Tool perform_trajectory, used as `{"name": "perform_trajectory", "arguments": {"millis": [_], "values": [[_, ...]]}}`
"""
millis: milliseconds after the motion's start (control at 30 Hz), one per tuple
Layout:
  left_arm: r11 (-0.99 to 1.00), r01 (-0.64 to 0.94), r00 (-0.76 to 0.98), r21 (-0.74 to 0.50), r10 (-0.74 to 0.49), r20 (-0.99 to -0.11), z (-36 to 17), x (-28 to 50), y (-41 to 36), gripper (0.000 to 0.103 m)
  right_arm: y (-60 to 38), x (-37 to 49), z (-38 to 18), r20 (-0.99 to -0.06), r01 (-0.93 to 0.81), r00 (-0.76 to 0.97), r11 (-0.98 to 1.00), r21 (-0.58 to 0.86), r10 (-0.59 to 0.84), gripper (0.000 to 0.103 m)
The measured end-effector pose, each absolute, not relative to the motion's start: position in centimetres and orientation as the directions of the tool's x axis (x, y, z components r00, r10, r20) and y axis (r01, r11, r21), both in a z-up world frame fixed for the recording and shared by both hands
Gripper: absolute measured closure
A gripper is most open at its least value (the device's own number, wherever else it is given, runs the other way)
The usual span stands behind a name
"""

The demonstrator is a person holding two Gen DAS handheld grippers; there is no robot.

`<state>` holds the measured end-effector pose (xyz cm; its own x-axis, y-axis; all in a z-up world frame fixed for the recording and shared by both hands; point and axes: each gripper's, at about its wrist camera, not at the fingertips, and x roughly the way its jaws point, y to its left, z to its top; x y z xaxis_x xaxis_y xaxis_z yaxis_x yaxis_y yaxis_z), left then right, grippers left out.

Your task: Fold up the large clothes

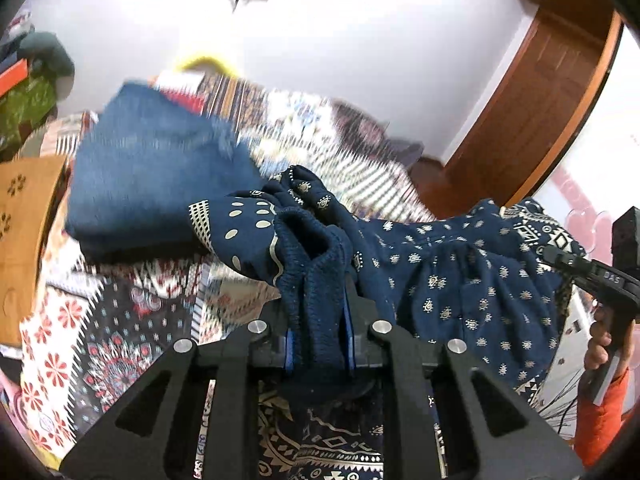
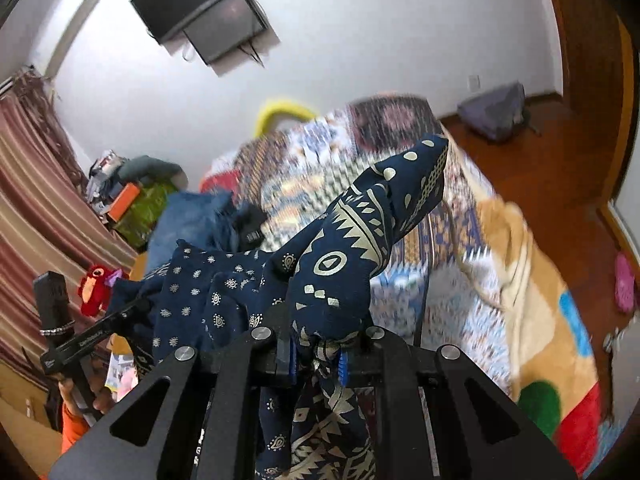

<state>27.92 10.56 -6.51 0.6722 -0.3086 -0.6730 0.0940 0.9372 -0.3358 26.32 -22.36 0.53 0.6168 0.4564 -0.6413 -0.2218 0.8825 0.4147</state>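
Now the left gripper (image 1: 318, 344) is clenched on the ribbed waistband of the navy patterned garment (image 1: 460, 280), and the right gripper (image 2: 318, 356) pinches another bunched edge of the same cloth, which hangs between them above the patterned bedspread (image 1: 120, 320). To do this step well, I think both grips should stay firm and level. The hands should also draw apart, so the cloth spreads flat without dragging over the folded blue jeans (image 1: 152, 184).

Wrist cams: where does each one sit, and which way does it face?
Left wrist: on the left tongs, facing along them over the bed; right tongs, hand and orange sleeve at right edge.
Right wrist: on the right tongs, facing over the bed towards the wall TV; left tongs at left.
Shared: navy patterned garment, pinched by both.
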Motion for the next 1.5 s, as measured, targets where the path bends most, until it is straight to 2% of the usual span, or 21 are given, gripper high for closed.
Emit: {"name": "perform_trajectory", "arguments": {"millis": [200, 400, 533, 767, 867, 967, 1000, 1133, 1367, 1467, 1500], "values": [[0.941, 0.109, 0.740, -0.319, -0.291, -0.607, -1.9, 28.3, 11.0, 0.086, -21.5, 27.6, 4.0, -0.600, -0.263, 0.665, 0.891, 0.369, 0.445, 0.091], [0.958, 0.073, 0.743, -0.279, -0.239, -0.625, -2.6, 31.8, 11.3, 0.085, -20.7, 31.5, 2.8, -0.623, -0.254, 0.658, 0.904, 0.345, 0.423, 0.091], [0.970, 0.035, 0.701, -0.241, -0.196, -0.686, -6.5, 35.9, 11.7, 0.085, -20.5, 35.1, -1.3, -0.688, -0.195, 0.620, 0.924, 0.329, 0.376, 0.091], [0.980, -0.015, 0.557, -0.199, -0.157, -0.816, -16.3, 42.1, 12.5, 0.083, -19.9, 41.1, -13.1, -0.847, -0.095, 0.466, 0.966, 0.239, 0.255, 0.090], [0.981, -0.006, 0.536, -0.193, -0.160, -0.829, -18.3, 42.7, 12.5, 0.076, -20.6, 42.3, -17.2, -0.890, -0.050, 0.414, 0.981, 0.185, 0.189, 0.090], [0.986, 0.014, 0.532, -0.169, -0.150, -0.833, -18.9, 42.8, 12.5, 0.071, -21.7, 42.8, -18.5, -0.904, -0.020, 0.377, 0.977, 0.211, 0.202, 0.088], [0.987, 0.019, 0.528, -0.162, -0.147, -0.836, -19.0, 42.7, 12.5, 0.070, -22.2, 42.7, -18.5, -0.902, -0.008, 0.372, 0.973, 0.231, 0.217, 0.086], [0.991, -0.011, 0.506, -0.136, -0.111, -0.855, -19.3, 42.1, 12.8, 0.056, -23.1, 41.6, -16.3, -0.892, 0.008, 0.388, 0.967, 0.253, 0.231, 0.084], [0.991, -0.031, 0.506, -0.132, -0.098, -0.857, -17.5, 38.8, 13.6, 0.056, -22.0, 37.0, -10.9, -0.868, -0.120, 0.475, 0.988, 0.096, 0.142, 0.083], [0.990, -0.031, 0.515, -0.134, -0.099, -0.852, -15.9, 36.3, 13.9, 0.056, -22.0, 34.3, -8.0, -0.838, -0.161, 0.523, 0.984, 0.080, 0.154, 0.077], [0.990, -0.030, 0.516, -0.139, -0.104, -0.850, -15.5, 35.6, 14.0, 0.056, -22.2, 33.5, -7.3, -0.830, -0.165, 0.535, 0.983, 0.084, 0.161, 0.071]]}}
